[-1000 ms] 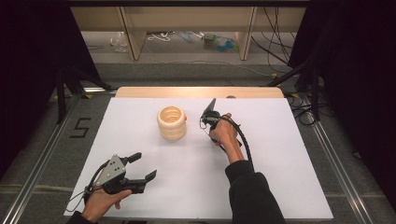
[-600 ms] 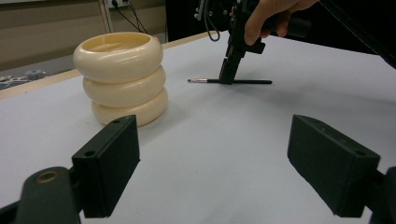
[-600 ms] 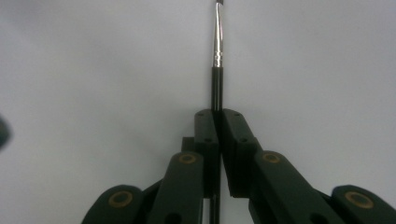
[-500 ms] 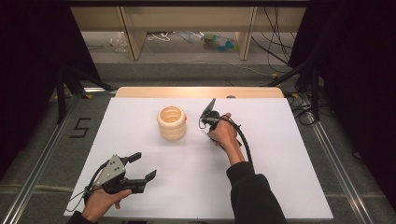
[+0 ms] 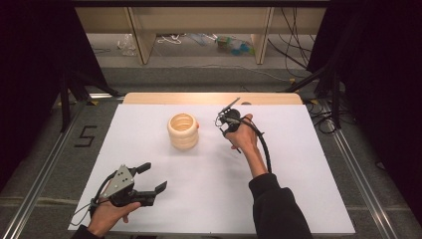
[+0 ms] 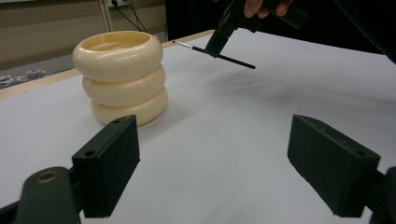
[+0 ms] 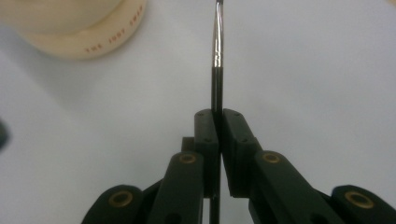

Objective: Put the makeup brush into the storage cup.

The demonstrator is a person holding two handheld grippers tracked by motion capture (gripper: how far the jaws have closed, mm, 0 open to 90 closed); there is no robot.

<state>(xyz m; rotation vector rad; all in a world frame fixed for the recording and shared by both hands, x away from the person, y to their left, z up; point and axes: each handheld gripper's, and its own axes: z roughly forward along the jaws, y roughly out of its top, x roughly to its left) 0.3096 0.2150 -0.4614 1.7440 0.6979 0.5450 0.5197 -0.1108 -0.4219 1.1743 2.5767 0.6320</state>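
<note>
A cream pot point(image 5: 182, 130) shaped like three stacked rings stands upright on the white table, back of centre. My right gripper point(image 5: 225, 118) hovers just right of it, shut on a thin black paintbrush point(image 5: 230, 104). In the right gripper view the jaws point(image 7: 219, 116) pinch the brush handle point(image 7: 217, 56), whose metal ferrule and tip point away past the pot's base point(image 7: 79, 28). My left gripper point(image 5: 154, 177) rests open near the front left corner with nothing between its jaws point(image 6: 229, 163). It faces the pot point(image 6: 119, 74) and the brush point(image 6: 224, 57).
A white sheet point(image 5: 298, 174) covers the table, with a wooden strip point(image 5: 209, 98) along the far edge. Metal rails point(image 5: 358, 169) run down both sides. Beyond the table is a low shelf with cables and clutter point(image 5: 229, 44).
My right gripper has lifted slightly with the brush still in its jaws. The left gripper and the pot have not moved.
</note>
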